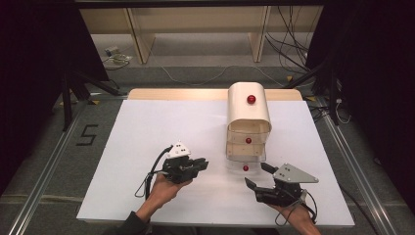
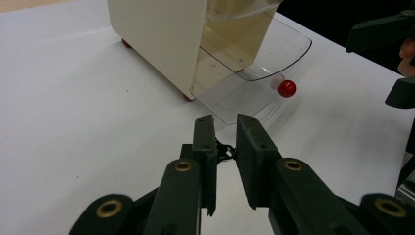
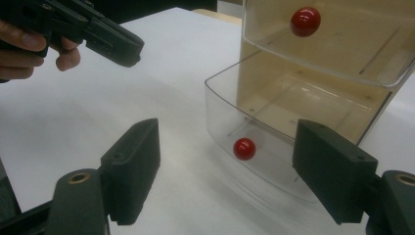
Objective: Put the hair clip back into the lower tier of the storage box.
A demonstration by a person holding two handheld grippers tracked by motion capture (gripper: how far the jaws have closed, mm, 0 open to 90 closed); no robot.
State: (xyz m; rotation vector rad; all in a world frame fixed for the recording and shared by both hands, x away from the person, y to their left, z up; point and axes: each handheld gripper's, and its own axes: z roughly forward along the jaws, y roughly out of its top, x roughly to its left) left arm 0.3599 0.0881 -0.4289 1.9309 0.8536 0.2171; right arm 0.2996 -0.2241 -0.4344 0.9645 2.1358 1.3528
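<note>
Small cream drawer unit (image 1: 248, 115) toward the far right of a white counter (image 1: 147, 147), three clear drawers with red knobs. Bottom drawer (image 3: 274, 147) pulled out toward the person, its knob (image 1: 245, 168) out front; middle drawer (image 3: 342, 44) pushed in. Left gripper (image 1: 199, 165) near the unit's front left, jaws clenched on a small dark item, too small to name. Right gripper (image 1: 258, 176) just before the open drawer, jaws released and wide, empty. Drawer-opening apparently done; likely left: dropping the item in and closing.
</note>
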